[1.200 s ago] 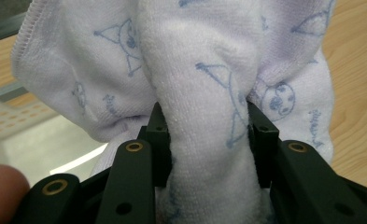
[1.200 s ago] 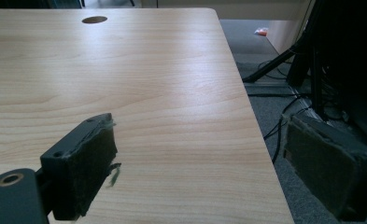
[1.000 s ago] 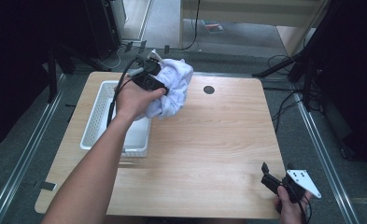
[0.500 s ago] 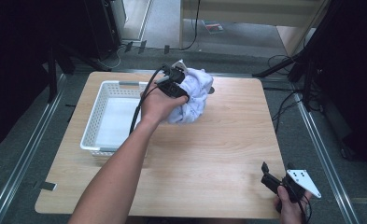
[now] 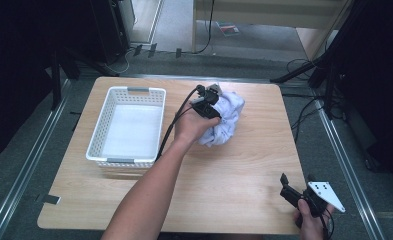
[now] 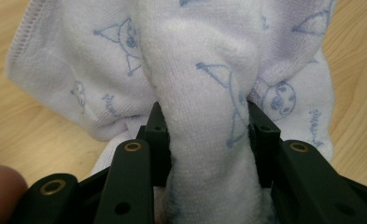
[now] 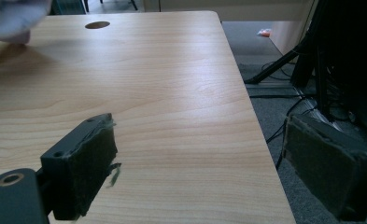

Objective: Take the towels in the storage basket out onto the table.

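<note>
A bunched white towel (image 5: 225,120) with pale blue cartoon prints hangs over the middle of the wooden table (image 5: 224,175), just right of the white basket (image 5: 126,125). My left gripper (image 5: 208,102) is shut on a fold of that towel (image 6: 204,93); the fold bulges up between both jaws, and the rest drapes down toward the wood. At the table's near right corner, my right gripper (image 5: 298,184) stands open with nothing between its padded jaws (image 7: 200,163). A corner of the towel (image 7: 13,18) shows far off at the upper left of the right gripper view.
The white slatted basket sits on the left half of the table, its floor bare. A round cable hole (image 7: 97,24) lies near the far edge. Cables and stand legs (image 5: 309,70) lie on the floor beyond the right side.
My left gripper has carried the towel to the right and nearer, away from over the basket to the table's middle. The right gripper has stayed put.
</note>
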### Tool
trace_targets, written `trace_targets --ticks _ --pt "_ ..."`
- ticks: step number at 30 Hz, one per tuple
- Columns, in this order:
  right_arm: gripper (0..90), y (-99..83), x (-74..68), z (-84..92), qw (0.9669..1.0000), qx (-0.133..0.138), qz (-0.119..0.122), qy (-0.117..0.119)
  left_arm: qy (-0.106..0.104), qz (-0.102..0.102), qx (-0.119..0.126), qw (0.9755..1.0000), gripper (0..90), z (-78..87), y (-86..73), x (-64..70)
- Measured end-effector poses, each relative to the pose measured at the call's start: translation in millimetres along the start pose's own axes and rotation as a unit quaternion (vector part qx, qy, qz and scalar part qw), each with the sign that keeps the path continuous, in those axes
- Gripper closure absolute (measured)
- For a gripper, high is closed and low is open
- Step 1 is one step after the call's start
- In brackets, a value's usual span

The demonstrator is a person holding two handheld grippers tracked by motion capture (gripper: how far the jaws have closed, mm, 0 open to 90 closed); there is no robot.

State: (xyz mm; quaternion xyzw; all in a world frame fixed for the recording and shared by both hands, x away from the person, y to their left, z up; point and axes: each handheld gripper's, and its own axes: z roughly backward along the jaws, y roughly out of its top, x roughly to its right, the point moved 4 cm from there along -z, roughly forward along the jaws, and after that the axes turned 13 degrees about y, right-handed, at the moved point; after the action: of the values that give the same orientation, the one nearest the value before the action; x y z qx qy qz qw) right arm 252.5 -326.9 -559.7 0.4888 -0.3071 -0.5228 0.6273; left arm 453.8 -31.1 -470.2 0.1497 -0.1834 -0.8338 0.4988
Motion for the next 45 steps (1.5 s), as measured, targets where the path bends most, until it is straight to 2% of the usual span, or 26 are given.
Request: trace_targets --ticks 5,9,11,13,15,17,18,21,22,28,35,36,37,45 --pt "10.0 -0.1 -0.9 0.0 1.0 -0.001 0.0 0.002 -0.003 0.003 -0.011 0.9999 61.7 -22.1 -5.7 9.0" --pt "10.0 -0.1 -0.8 -0.1 1.0 -0.001 0.001 0.003 0.016 -0.006 -0.02 0.9997 58.7 -32.4 -10.6 14.6" --pt "9.9 -0.1 -0.7 -0.2 1.0 -0.001 0.003 0.003 0.014 0.0 -0.022 0.9997 54.6 -35.3 -11.2 15.4" --pt "10.0 -0.1 -0.7 -0.2 1.0 -0.001 0.003 0.003 0.001 0.012 -0.028 0.9995 44.4 -35.5 -10.8 16.5" --pt "10.0 -0.1 -0.6 -0.2 1.0 -0.001 0.003 0.003 -0.009 0.018 -0.013 0.9997 34.0 -30.6 -8.7 16.3" --pt "10.0 -0.1 -0.6 -0.2 1.0 -0.002 0.004 0.003 -0.014 0.033 -0.008 0.9993 16.2 -23.7 -5.7 13.5" --pt "10.0 -0.1 -0.8 -0.2 1.0 -0.002 0.003 0.003 -0.018 0.036 -0.008 0.9992 10.5 -20.3 -4.7 12.3" --pt "10.0 -0.1 -0.5 -0.2 1.0 -0.002 0.004 0.003 -0.012 0.023 -0.016 0.9995 0.0 -10.4 -3.7 9.1" --pt "10.0 -0.1 -0.4 -0.3 1.0 -0.001 0.003 0.003 -0.012 0.023 -0.016 0.9995 0.0 -10.4 -3.7 9.1" --pt "10.0 0.0 0.1 -0.3 1.0 -0.001 0.003 0.001 -0.001 0.029 -0.01 0.9995 0.0 12.3 -6.4 -9.6" --pt "9.9 0.1 0.1 -0.4 1.0 0.0 -0.003 -0.002 0.009 0.048 0.01 0.9988 0.0 35.8 -13.6 -40.2" --pt "9.9 0.0 0.0 -0.3 1.0 -0.001 -0.002 -0.002 0.009 0.048 0.01 0.9988 0.0 35.8 -13.6 -40.2" --pt "9.9 0.0 0.0 -0.3 1.0 -0.001 0.0 -0.002 0.014 0.053 0.015 0.9984 0.0 42.5 -16.7 -49.2" --pt "9.9 0.0 0.1 -0.4 1.0 -0.001 0.002 -0.003 0.033 0.076 0.036 0.9959 0.0 65.7 -33.9 -84.1"
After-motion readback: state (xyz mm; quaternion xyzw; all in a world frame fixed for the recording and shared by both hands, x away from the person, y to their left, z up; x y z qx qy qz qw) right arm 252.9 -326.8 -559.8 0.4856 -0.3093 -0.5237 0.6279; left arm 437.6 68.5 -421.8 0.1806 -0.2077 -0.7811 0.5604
